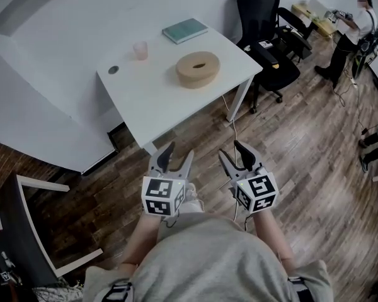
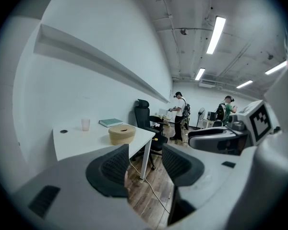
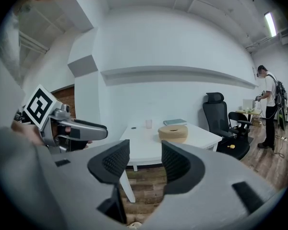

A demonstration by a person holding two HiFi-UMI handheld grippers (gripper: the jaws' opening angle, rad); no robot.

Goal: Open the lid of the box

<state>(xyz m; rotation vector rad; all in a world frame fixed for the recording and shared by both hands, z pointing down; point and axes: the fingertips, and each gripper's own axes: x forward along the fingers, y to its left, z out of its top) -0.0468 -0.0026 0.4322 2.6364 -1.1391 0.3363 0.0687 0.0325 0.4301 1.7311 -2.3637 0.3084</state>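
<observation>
A round tan box (image 1: 198, 68) with a lid that has an oval hole stands on the white table (image 1: 157, 93); it also shows as the box (image 2: 122, 133) and the box (image 3: 173, 132) in the gripper views. Both grippers hang over the wooden floor in front of the table, well short of the box. My left gripper (image 1: 176, 157) is open with nothing between its fingers. My right gripper (image 1: 233, 153) is open and empty too. Each gripper view shows bare floor and table in the gap between the pads.
On the table also stand a pinkish cup (image 1: 140, 50) and a green book (image 1: 185, 30). A black office chair (image 1: 264, 27) is right of the table. A cable (image 1: 232, 121) runs along the floor. A person (image 1: 353, 33) stands far right. A dark cabinet (image 1: 12, 231) is at my left.
</observation>
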